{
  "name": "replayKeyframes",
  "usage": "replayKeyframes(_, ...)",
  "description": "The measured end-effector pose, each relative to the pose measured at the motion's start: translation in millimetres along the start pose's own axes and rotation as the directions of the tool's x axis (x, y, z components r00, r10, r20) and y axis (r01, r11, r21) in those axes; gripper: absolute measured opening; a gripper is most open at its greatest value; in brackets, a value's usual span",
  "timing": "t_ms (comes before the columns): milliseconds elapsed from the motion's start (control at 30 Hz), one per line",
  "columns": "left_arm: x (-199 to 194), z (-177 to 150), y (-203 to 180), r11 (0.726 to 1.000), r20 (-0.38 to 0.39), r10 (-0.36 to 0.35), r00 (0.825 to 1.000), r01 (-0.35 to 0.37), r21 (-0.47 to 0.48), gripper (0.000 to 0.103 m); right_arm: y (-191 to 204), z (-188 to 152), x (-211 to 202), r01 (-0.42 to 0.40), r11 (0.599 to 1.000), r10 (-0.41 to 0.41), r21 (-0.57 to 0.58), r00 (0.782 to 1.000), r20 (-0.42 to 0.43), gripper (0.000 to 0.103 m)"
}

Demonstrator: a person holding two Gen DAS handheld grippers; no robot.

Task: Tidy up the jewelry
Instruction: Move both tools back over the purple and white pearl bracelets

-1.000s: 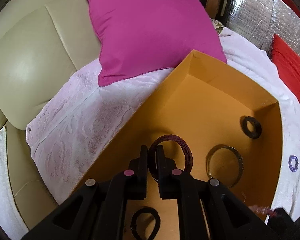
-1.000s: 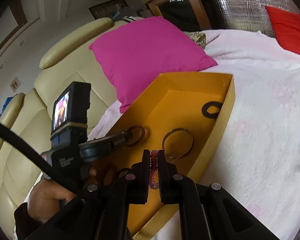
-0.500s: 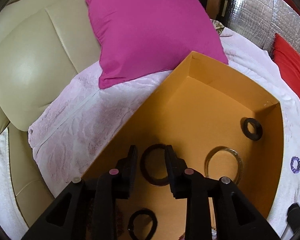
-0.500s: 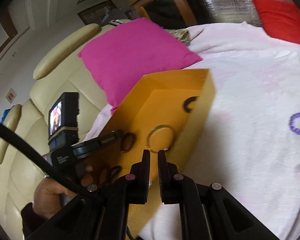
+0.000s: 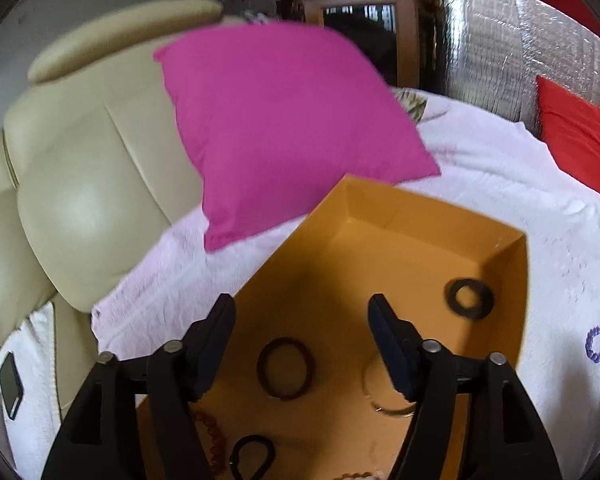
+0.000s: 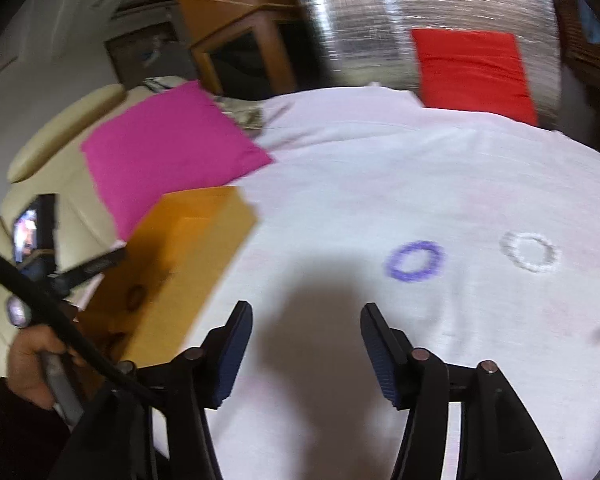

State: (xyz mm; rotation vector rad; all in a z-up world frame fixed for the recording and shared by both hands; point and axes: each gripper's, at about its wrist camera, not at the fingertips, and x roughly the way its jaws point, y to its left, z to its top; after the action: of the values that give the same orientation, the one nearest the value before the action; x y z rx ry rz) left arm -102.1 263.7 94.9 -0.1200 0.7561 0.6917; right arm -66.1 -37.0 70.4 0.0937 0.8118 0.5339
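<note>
The left gripper [image 5: 302,320] is held wide above the orange box [image 5: 384,216] (maroon bangle [image 5: 286,368] inside); the right gripper [image 6: 306,328] is spread wide, empty, near the purple bracelet [image 6: 416,261].

A box [image 5: 384,216] sits on the bed [image 6: 380,160]; several bangles [image 5: 286,368] lie inside; two bracelets [image 6: 416,261] lie right of it.
</note>
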Motion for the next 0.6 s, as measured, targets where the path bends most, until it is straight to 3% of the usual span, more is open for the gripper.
replayKeyframes(133,-24.0,2.7,-26.6,0.998,0.105,0.019,0.994,-0.025,0.049,0.077,-36.8,-1.0,-11.2,0.097,0.995,-0.098,0.020,0.995,0.018,0.066)
replayKeyframes(267,-54.4,0.1,-65.4,0.989,0.229,0.024,0.973,-0.055,0.134,0.078,-77.6,-1.2,-28.4,0.157,0.983,-0.164,0.091,0.984,0.067,0.069)
replayKeyframes(333,-67.2,-4.1,-85.5,0.982,0.279,0.010,0.960,-0.062,0.178,0.084,-90.7,-0.8,-33.0,0.175,0.978,-0.184,0.116,0.980,0.079,0.070)
replayKeyframes(433,-80.1,-12.6,-114.9,0.966,0.316,-0.027,0.948,-0.057,0.253,0.086,-112.2,2.5,-37.4,0.191,0.966,-0.206,0.173,0.976,0.075,0.070)
replayKeyframes(600,-92.7,-29.3,-164.2,0.921,0.311,-0.094,0.946,-0.036,0.387,0.086,-140.7,7.9,-41.0,0.196,0.942,-0.213,0.271,0.976,0.036,0.070)
